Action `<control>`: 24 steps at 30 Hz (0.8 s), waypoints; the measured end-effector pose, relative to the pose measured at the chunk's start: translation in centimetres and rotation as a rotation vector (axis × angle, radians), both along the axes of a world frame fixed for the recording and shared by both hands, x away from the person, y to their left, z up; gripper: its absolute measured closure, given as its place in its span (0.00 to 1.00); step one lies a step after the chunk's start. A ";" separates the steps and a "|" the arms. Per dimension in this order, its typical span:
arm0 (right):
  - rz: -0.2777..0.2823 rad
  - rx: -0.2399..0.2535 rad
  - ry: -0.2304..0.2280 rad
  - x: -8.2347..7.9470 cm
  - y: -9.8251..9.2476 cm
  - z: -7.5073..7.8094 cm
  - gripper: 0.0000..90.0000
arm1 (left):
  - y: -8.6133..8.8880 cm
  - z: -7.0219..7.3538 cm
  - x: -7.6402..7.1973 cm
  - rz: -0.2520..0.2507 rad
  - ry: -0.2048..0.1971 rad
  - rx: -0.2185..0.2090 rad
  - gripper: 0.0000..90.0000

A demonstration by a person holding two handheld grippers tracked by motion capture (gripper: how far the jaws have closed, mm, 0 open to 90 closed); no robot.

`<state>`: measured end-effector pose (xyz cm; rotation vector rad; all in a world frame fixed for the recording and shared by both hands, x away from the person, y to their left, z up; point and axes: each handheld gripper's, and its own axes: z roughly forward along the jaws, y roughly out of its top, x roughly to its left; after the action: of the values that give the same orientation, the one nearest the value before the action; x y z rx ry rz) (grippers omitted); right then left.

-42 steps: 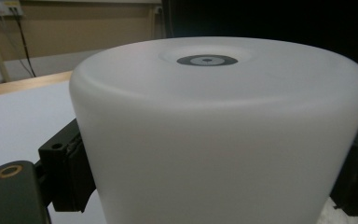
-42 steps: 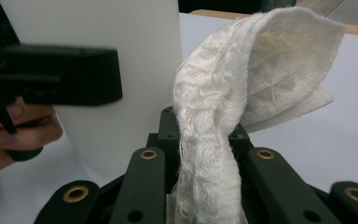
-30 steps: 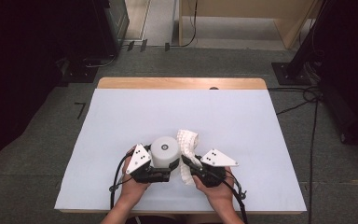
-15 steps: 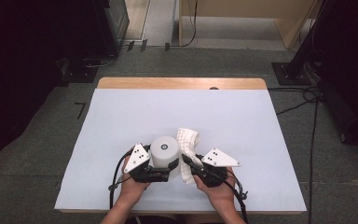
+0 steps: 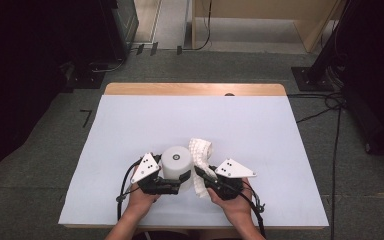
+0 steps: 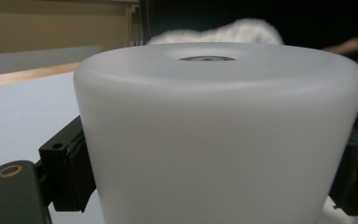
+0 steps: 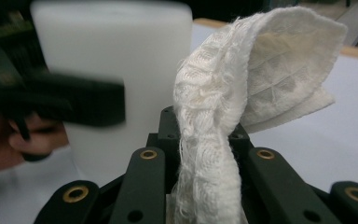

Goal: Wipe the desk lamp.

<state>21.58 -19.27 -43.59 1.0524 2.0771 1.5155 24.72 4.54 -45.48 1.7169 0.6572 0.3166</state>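
Table [image 5: 130,130]: cup [image 5: 176,161] in L tongs [image 5: 172,184], cloth [image 5: 200,150] in R tongs [image 5: 204,176].

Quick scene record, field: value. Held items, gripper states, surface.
left gripper: shut on white cup, pads on both sides of its wall
white cup pose: upside down on the table
right gripper: shut on white cloth
white cloth: pinched, its free end curling up beside the cup
surface: pale sheet covering the table
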 end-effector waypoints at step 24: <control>-0.074 -0.048 0.029 0.6 -1.4 -2.0 0.84 | -2.2 -2.7 -2.2 0.269 -0.006 0.130 0.00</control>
<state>22.14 -20.67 -45.58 1.1269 2.0595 1.4158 22.55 2.33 -48.14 1.7505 0.8812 0.5631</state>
